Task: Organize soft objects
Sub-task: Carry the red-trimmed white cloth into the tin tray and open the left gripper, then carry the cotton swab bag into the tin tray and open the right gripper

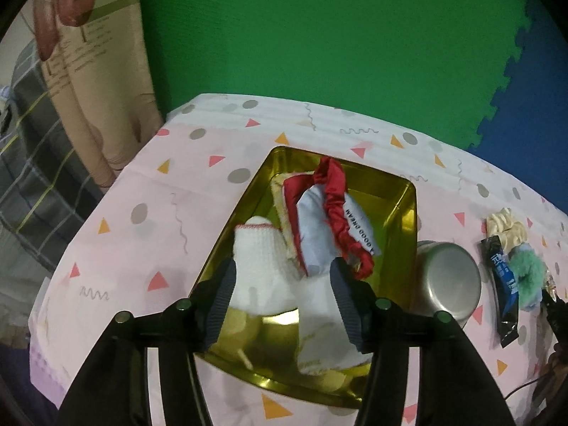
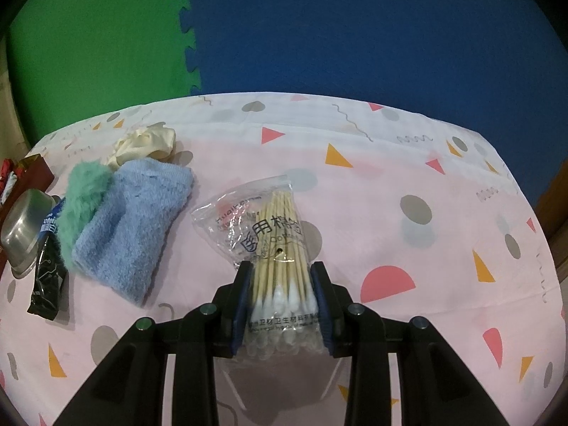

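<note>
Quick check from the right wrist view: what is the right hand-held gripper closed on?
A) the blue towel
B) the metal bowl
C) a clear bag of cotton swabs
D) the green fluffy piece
C: the right hand-held gripper has both pads pressed against the bag of cotton swabs; the blue towel lies apart on the table.

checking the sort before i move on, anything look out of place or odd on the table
Yes: the metal bowl lies tipped on its side beside the gold tin, and a black sachet sits among the soft items. The red scrunchie sticks up above the tin's rim.
</note>
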Available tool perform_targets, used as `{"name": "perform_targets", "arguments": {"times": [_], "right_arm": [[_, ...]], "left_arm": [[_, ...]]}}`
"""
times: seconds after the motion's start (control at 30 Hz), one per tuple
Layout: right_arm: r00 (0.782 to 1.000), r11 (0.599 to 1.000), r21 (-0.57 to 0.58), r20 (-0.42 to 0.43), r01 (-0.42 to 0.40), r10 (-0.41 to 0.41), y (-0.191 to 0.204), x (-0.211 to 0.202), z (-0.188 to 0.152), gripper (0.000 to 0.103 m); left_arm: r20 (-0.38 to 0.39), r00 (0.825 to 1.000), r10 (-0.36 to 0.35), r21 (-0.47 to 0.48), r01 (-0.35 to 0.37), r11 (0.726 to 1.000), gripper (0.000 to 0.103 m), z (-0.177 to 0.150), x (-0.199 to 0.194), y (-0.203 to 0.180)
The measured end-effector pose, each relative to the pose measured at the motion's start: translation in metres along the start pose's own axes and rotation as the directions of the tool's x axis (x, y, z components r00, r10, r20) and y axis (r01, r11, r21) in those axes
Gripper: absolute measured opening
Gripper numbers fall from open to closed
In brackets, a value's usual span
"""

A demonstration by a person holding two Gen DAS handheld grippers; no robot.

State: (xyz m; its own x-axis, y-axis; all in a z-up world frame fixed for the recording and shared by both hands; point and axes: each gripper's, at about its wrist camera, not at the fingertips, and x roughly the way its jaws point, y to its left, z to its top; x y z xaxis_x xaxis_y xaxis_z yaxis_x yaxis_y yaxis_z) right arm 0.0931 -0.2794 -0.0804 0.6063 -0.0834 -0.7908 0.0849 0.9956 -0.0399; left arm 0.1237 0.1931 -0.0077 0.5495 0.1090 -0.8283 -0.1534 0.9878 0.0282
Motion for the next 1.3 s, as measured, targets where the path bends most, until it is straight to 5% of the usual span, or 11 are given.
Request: {"name": "perform_targets", "arguments": {"times": [0.73, 1.3], "right_arm": [[0.992, 0.992, 0.040, -0.022, 0.122, -0.121, 0.016, 0.000, 0.002, 0.034], [0.986, 0.984, 0.062, -0.014, 0.165, -0.164, 0.029, -0.024, 0.005, 0.029]], "left_arm": [[0.090, 0.994, 0.063, -0.012, -0.063, 0.998, 0.068, -0.053, -0.009, -0.010], [0.146, 0.986, 0.076, 0.025, -0.081, 0.996, 0.079, -0.060, -0.014, -0.014]]}}
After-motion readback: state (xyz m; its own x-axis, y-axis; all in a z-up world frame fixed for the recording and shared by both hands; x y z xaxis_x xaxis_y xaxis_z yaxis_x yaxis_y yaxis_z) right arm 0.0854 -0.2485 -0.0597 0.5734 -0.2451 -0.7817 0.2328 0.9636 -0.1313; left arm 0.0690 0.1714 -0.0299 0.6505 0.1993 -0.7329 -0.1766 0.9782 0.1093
